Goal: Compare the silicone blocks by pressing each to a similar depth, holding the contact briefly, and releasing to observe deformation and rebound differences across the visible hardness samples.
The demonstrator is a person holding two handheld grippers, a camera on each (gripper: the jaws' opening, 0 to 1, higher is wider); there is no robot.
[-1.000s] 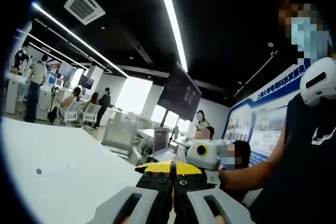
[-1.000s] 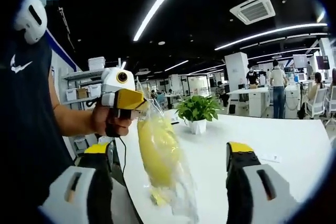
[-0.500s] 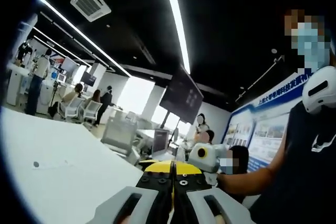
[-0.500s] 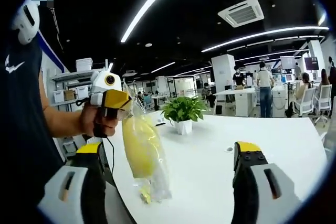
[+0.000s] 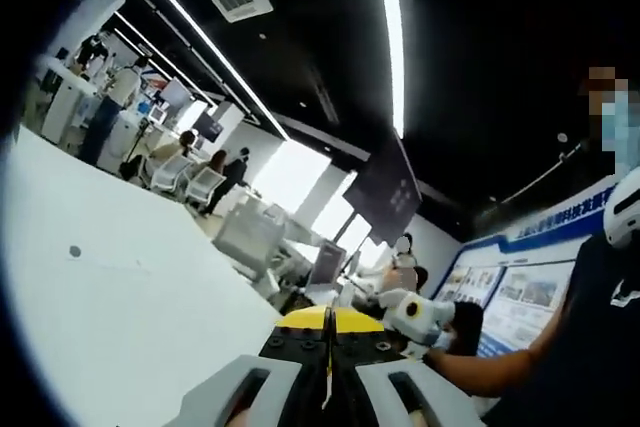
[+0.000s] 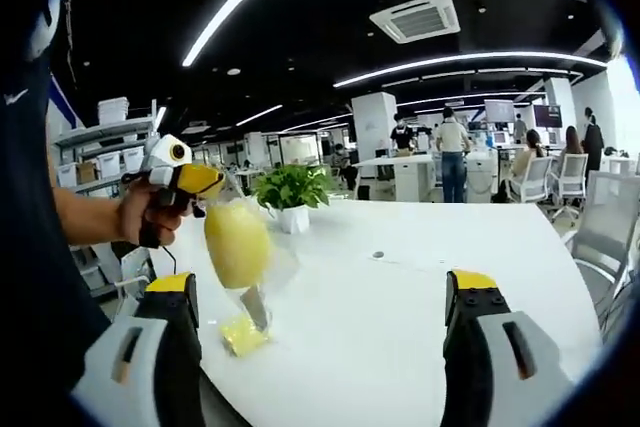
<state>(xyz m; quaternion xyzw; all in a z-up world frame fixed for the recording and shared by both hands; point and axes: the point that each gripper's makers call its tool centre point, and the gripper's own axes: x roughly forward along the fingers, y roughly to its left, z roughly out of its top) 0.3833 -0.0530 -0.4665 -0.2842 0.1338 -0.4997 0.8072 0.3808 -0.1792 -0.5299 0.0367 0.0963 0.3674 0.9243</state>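
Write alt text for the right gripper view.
The left gripper, in a person's hand, dangles a clear plastic bag of yellow material over a white table. The right gripper stands open in front; a potted plant sits behind.

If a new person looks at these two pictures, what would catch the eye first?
In the right gripper view, the left claw holds a clear plastic bag with something yellow inside, hanging over the near edge of the white table. A potted plant stands behind it. The right claw is wide open below.
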